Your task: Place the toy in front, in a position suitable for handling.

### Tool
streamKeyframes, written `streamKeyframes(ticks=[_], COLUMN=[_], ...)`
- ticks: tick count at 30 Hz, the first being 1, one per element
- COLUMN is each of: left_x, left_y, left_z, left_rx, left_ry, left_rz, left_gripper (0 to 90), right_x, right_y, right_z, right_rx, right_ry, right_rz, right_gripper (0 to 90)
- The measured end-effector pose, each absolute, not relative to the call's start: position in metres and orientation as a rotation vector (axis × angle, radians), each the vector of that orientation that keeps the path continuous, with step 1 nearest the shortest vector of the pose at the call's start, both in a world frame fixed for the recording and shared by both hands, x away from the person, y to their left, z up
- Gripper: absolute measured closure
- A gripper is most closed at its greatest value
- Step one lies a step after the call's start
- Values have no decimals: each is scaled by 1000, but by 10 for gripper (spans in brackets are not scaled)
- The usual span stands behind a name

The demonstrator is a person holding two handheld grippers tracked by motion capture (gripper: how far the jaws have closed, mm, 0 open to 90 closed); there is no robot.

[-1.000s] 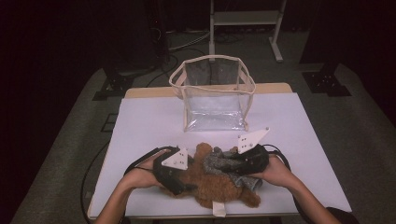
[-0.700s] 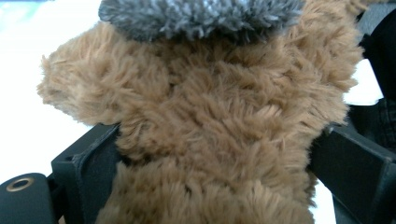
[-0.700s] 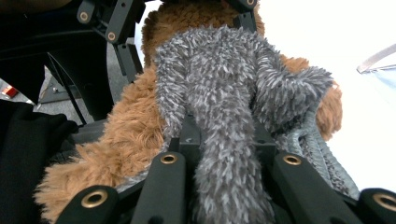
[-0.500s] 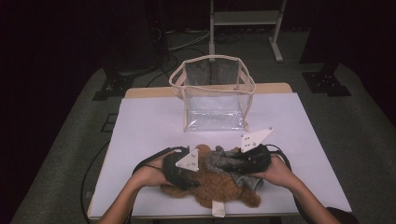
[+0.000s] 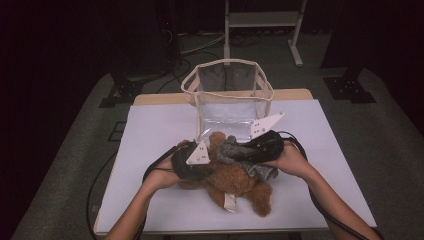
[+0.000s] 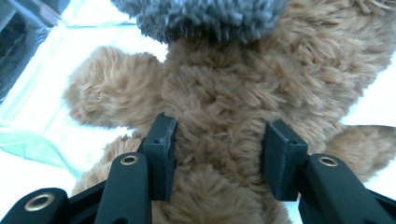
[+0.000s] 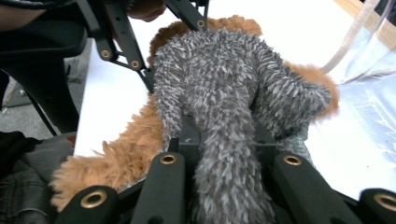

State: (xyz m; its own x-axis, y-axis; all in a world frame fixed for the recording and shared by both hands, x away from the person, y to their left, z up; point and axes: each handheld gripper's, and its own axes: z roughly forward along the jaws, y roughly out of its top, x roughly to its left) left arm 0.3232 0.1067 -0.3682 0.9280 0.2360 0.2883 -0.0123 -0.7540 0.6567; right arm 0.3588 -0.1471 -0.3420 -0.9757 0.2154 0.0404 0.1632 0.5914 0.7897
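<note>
Dark room; grey carpet floor (image 5: 75, 165); white metal stand (image 5: 262, 20) behind table (image 5: 150, 130)

Dim high view with dark surroundings; the white desk (image 5: 150, 200) glares, overexposed in both gripper views; nearest fur blurs.

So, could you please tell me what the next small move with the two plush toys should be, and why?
Probably lift both toys together and carry them toward the clear bag. The left gripper has just closed its jaws on the brown teddy bear, the right gripper is clamped on the grey plush, and the bag stands open just behind them.
</note>
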Motion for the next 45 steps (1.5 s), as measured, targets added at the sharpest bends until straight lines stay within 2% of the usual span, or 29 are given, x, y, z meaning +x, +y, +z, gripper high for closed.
streamKeyframes(ticks=[5, 8, 11, 13, 15, 20, 24, 31, 38, 45], left_x=[311, 307, 308, 309, 310, 303, 297, 281, 288, 297], left_y=[111, 114, 112, 109, 107, 111, 117, 125, 125, 122], left_z=[-372, -368, -364, -365, -368, -372, -372, -369, -362, -360], left_rx=[2411, 2390, 2398, 2409, 2423, 2434, 2426, 2429, 2402, 2400], left_ry=[105, 97, 89, 85, 81, 69, 62, 26, 48, 54], left_rz=[408, 349, 314, 287, 244, 254, 244, 231, 198, 179], left_gripper=[463, 389, 274, 250, 264, 328, 340, 338, 204, 126], right_x=[352, 337, 323, 316, 311, 313, 318, 309, 295, 291], right_y=[-141, -141, -143, -143, -143, -152, -166, -167, -167, -166], right_z=[-360, -369, -372, -374, -373, -363, -358, -371, -380, -381], right_rx=[292, 260, 244, 226, 209, 206, 283, 272, 254, 224], right_ry=[2834, 2829, 2803, 2794, 2788, 2764, 2726, 2742, 2730, 2737], right_rz=[1327, 1353, 1376, 1383, 1383, 1372, 1368, 1439, 1438, 1448], right_gripper=[727, 730, 732, 732, 732, 731, 727, 721, 726, 726])
